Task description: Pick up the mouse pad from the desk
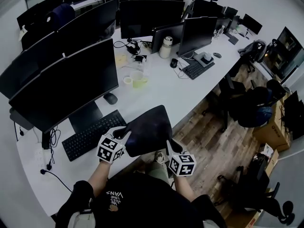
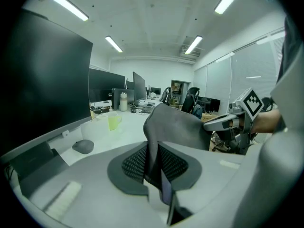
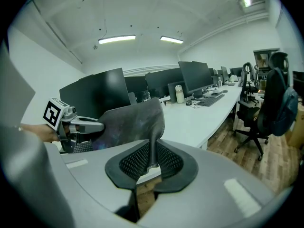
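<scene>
Two-point hold: mouse pad (image 1: 148, 129) looks lifted clear of the desk (image 1: 190, 87), over its front edge. Left gripper (image 1: 121, 135) and right gripper (image 1: 171, 147) are each clamped on a near corner. My read: the pad is floppy, so the split grip keeps it spread.

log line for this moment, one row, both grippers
phase: mouse pad held up over desk edge | left gripper: shut on mouse pad | right gripper: shut on mouse pad

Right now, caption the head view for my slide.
Left gripper and right gripper hold the dark mouse pad at the white desk's edge.
</scene>
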The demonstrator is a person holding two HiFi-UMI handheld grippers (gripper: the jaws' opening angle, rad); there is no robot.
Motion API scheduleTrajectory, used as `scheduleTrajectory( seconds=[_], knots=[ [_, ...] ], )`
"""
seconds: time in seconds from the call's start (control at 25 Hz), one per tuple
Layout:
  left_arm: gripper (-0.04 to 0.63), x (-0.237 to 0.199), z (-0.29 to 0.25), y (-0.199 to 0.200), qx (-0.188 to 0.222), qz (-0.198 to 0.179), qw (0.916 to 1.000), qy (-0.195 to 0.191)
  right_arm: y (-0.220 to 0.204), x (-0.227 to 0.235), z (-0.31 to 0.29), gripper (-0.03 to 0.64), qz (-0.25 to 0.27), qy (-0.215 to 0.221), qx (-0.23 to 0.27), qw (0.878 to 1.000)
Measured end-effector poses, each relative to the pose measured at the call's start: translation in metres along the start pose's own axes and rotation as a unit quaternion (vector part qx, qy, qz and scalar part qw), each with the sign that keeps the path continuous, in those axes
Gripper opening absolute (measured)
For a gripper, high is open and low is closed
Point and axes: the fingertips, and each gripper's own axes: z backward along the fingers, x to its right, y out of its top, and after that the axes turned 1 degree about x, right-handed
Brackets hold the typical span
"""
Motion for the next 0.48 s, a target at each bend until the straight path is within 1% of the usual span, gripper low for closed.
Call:
scheduleTrajectory(
  seconds=[0.48],
  knots=[
    [0.055, -0.004, -0.0027, -0.0019, 0.001, 0.006, 1.0, -0.003, 0.0024, -0.0003, -0.0044, 0.046, 0.004, -0.005, -0.005, 1.0]
  ],
)
